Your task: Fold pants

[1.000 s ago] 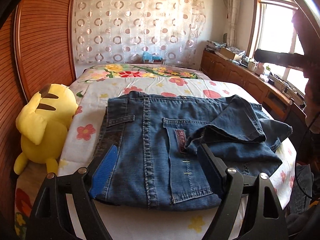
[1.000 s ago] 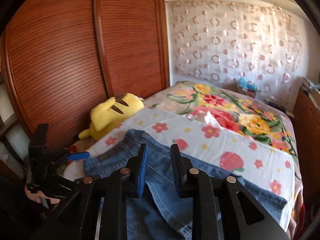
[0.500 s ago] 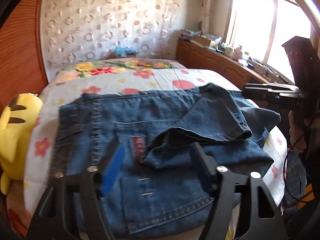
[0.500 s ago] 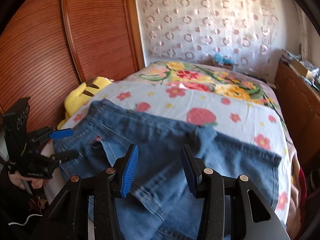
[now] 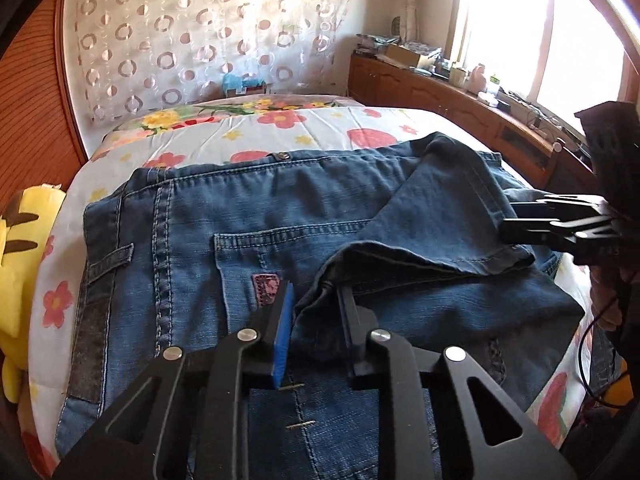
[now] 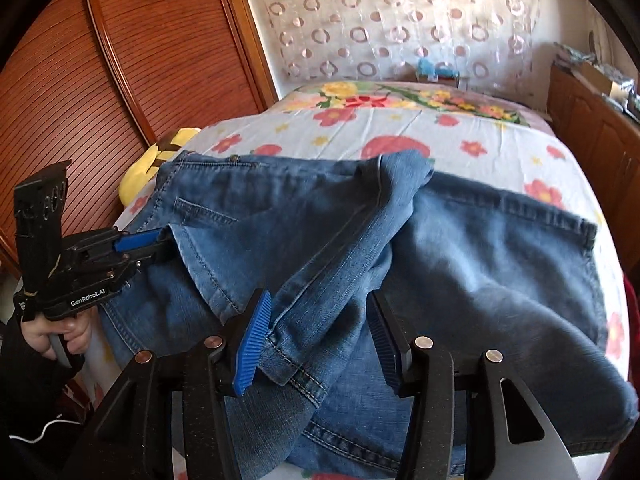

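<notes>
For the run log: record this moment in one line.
task: fold pants | left tool: shut on jeans leg fold | right tool: open, straddling leg

plush toy (image 5: pixel 16 264) cut off at left, jeans (image 6: pixel 440 248) motion-blurred

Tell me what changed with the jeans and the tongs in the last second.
Both tongs came down onto the jeans. The left tongs narrowed around the folded-over leg's edge; the right tongs widened and now straddle that leg's hem. The jeans stayed on the bed, beside the yellow plush.
</notes>
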Action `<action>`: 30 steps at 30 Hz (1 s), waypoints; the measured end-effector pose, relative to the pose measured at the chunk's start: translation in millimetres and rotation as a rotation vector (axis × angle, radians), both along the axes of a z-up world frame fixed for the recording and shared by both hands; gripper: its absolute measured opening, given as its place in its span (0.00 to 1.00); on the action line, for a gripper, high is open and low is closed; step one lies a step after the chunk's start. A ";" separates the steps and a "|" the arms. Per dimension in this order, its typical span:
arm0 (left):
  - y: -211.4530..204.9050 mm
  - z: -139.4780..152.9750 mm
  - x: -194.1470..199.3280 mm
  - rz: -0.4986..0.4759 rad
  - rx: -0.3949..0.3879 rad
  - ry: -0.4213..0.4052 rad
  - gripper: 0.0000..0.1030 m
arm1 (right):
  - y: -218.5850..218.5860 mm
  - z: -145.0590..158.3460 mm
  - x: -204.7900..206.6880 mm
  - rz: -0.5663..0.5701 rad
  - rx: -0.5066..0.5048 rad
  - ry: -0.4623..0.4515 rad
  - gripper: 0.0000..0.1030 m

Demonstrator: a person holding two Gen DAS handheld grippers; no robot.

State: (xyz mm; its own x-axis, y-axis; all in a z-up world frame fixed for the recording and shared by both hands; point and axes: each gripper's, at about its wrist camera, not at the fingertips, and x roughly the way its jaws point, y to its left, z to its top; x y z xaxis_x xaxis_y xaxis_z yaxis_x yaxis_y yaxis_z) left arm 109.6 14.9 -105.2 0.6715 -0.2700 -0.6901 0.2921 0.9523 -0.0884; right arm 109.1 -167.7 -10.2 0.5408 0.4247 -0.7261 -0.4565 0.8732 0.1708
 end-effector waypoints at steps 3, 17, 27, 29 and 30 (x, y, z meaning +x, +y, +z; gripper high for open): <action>-0.7 1.5 1.6 -0.019 0.002 -0.001 0.19 | 0.9 0.6 12.2 0.009 0.027 0.034 0.50; 16.2 50.6 -32.6 -0.014 -0.088 -0.129 0.06 | 15.9 50.2 21.3 0.101 0.070 -0.122 0.04; 68.8 89.7 -72.7 0.082 -0.100 -0.224 0.06 | 72.7 85.5 36.6 0.212 0.133 -0.213 0.03; 79.6 87.3 -77.5 0.110 -0.095 -0.227 0.06 | 87.9 83.1 44.3 0.234 0.143 -0.208 0.03; 85.8 85.3 -78.6 0.125 -0.098 -0.225 0.06 | 98.7 83.2 46.9 0.244 0.147 -0.200 0.03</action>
State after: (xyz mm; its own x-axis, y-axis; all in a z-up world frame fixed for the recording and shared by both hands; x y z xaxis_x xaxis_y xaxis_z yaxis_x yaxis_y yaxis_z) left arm 31.0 100.8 -20.0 0.8373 -0.2338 -0.4942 0.1959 0.9722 -0.1280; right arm 156.0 -69.0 73.0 0.5357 0.6517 -0.5370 -0.6863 0.7065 0.1728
